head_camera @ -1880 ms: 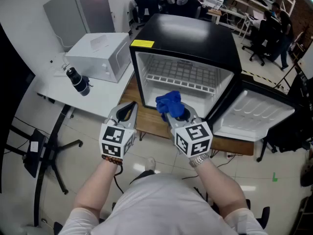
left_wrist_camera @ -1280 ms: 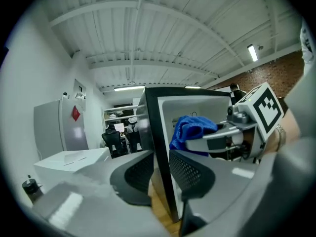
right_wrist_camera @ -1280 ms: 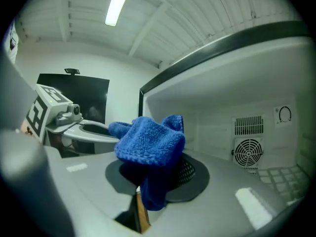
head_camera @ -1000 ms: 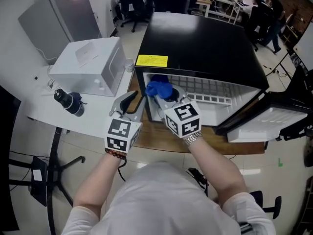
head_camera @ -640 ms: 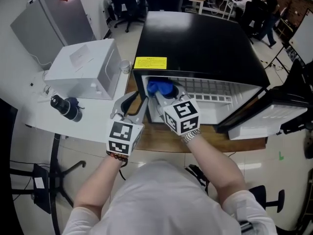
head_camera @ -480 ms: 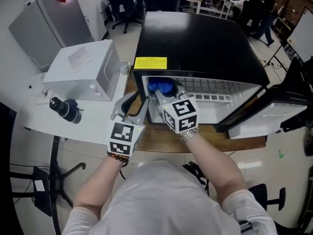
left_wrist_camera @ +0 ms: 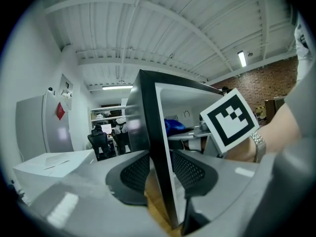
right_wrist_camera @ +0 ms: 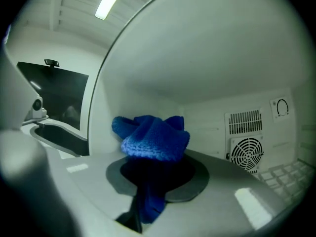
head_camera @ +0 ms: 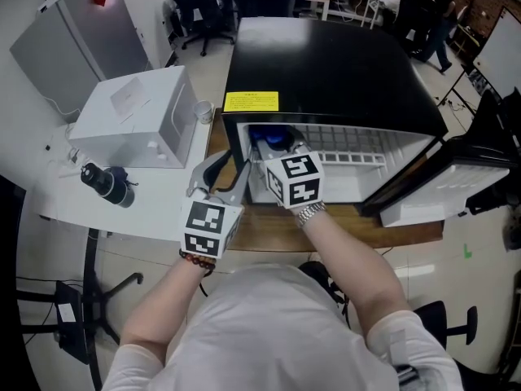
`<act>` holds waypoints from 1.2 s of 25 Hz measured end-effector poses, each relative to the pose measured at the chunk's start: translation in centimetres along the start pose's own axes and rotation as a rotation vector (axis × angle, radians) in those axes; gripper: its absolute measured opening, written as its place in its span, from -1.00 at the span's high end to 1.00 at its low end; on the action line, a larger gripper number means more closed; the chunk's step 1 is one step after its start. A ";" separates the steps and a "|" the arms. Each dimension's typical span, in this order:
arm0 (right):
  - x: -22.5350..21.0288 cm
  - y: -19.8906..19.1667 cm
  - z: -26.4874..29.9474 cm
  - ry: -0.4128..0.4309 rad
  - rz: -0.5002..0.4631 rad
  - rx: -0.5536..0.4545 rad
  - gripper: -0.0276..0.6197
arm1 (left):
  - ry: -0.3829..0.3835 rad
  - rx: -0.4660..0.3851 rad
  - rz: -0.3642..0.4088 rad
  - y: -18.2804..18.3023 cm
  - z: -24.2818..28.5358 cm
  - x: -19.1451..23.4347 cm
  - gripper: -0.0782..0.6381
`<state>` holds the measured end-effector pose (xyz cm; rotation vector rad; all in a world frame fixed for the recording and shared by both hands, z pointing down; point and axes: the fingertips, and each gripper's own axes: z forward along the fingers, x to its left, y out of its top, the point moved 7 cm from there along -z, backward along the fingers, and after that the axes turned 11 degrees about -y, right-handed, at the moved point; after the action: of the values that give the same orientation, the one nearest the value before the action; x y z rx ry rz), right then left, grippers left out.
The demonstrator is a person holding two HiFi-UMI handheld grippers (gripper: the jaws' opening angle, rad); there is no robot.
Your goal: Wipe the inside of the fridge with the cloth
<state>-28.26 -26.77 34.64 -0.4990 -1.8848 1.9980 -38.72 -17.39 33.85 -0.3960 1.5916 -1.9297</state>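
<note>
One blue cloth (right_wrist_camera: 153,138), bunched, nubbly weave

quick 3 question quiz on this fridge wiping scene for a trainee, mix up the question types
1. True or false: the fridge door is shut.
2. The right gripper reaches into the fridge. Its jaws are: A) shut on the blue cloth B) open and empty C) shut on nothing.
3. In the right gripper view, which round part shows on the fridge's back wall?

Key
1. False: the door stands open at the fridge's right in the head view.
2. A.
3. A fan grille.
</note>
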 end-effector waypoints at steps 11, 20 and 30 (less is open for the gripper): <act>-0.5 -0.6 1.5 -0.062 0.004 0.028 0.66 | 0.017 0.004 -0.013 0.1 0.0 -0.2 0.38; -0.8 -0.8 3.0 -0.100 -0.008 0.057 0.66 | 0.032 0.013 -0.012 0.2 0.1 -0.1 0.37; -1.0 -0.6 3.3 -0.104 -0.040 0.068 0.65 | 0.039 0.014 -0.011 0.5 0.1 -0.1 0.37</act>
<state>-28.97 -30.05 35.45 -0.3420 -1.8634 2.0913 -38.43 -17.46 33.38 -0.3643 1.6022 -1.9669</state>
